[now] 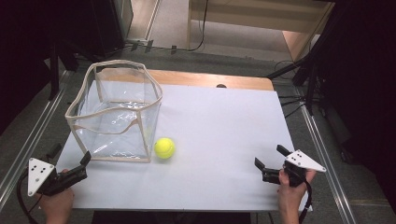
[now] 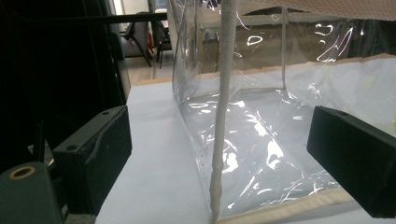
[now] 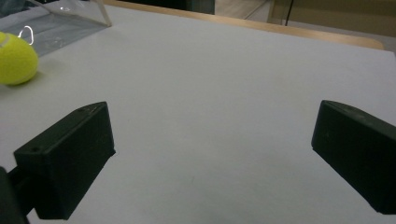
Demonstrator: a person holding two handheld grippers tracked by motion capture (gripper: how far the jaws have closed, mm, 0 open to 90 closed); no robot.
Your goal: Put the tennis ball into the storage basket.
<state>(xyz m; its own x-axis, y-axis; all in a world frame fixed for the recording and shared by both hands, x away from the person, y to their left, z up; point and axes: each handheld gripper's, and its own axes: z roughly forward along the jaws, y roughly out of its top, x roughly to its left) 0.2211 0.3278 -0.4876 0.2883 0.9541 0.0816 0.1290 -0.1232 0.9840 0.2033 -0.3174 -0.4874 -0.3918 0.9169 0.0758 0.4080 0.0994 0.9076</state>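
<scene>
No readable brand or writing anywhere. One yellow tennis ball (image 1: 164,148) on the white bench (image 1: 219,140), touching the one clear bag (image 1: 114,112) at its near right corner. Left gripper (image 1: 86,159) and right gripper (image 1: 270,162) both spread wide, empty.

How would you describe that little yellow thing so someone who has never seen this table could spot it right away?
Start at the white table top and find the see-through box with cream edging at its left side. Just outside the box's near right corner, on the bare surface, lies the tennis ball. It is the one round, bright yellow-green thing there; everything around it is clear, white or black.
</scene>
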